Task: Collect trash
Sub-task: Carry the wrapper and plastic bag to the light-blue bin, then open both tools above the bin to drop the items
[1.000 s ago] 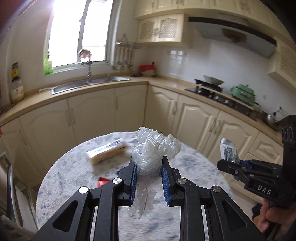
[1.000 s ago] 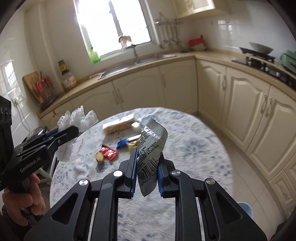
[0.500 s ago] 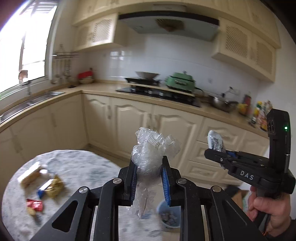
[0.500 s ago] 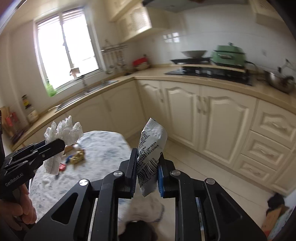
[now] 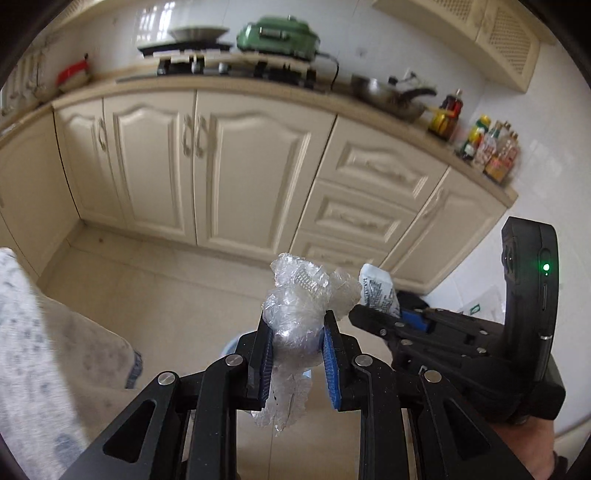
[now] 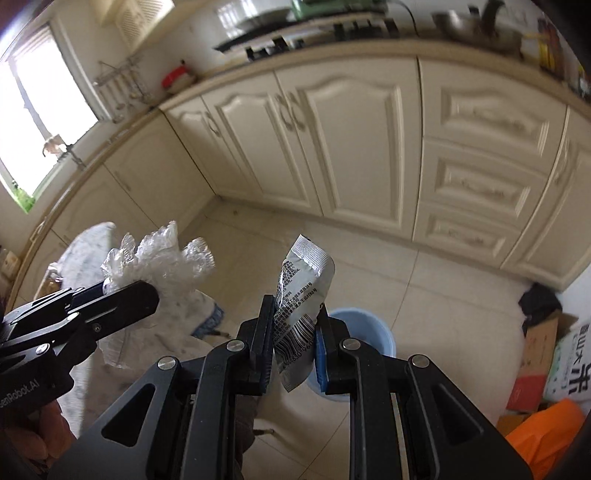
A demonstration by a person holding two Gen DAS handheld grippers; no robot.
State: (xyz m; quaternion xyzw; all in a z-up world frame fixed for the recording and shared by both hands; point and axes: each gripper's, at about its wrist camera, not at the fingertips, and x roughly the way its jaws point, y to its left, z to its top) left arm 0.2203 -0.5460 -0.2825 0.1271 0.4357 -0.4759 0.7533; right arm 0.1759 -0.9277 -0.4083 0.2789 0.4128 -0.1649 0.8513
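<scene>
My left gripper [image 5: 298, 332] is shut on a crumpled wad of clear plastic wrap [image 5: 301, 295], held above the floor. The same wad [image 6: 159, 258] shows at the left of the right wrist view, in the left gripper [image 6: 129, 295]. My right gripper [image 6: 294, 328] is shut on a silver snack wrapper with a barcode [image 6: 299, 295]; the wrapper [image 5: 378, 291] also shows beside the wad, in the right gripper [image 5: 373, 314]. A light blue bin [image 6: 364, 325] stands on the tiled floor just beyond the right gripper's fingers, partly hidden by them. Only a sliver of the bin [image 5: 231, 343] shows behind the left fingers.
Cream cabinets [image 6: 351, 140] run along the far wall under a counter with a stove and green pot [image 5: 277, 35]. The table's speckled cloth [image 5: 44, 362] hangs at the left. Boxes and an orange bag [image 6: 543, 439] sit at the right on the floor.
Both grippers have swung away from the table towards the cabinets and tilted down at the floor. The blue bin has come into view under them. Both still hold their trash.
</scene>
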